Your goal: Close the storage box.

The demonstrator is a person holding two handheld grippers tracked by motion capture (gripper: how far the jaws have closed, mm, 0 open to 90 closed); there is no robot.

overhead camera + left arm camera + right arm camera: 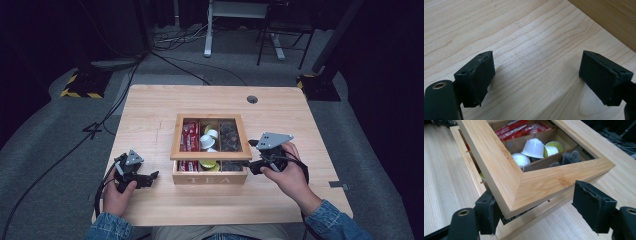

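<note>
A wooden tea box (210,178) marked TEA stands mid-table, and its framed lid (210,156) is lifted a little at the front. Inside are red sachets (519,127), white capsules (533,146) and dark bags (571,157). My right gripper (253,157) is open at the box's front right corner. The lid's corner (539,182) lies between its jaws, over one pad, while the other pad (594,207) stands apart from the wood. At the left of the box, my left gripper (150,178) rests open on the table (529,37) with nothing between its pads.
The light wooden table (150,115) has a round cable hole (252,99) at the back right. Behind it, on grey carpet, are cables (175,40) and the legs of a stand (207,47). The box's side wall (614,17) is close to the left gripper.
</note>
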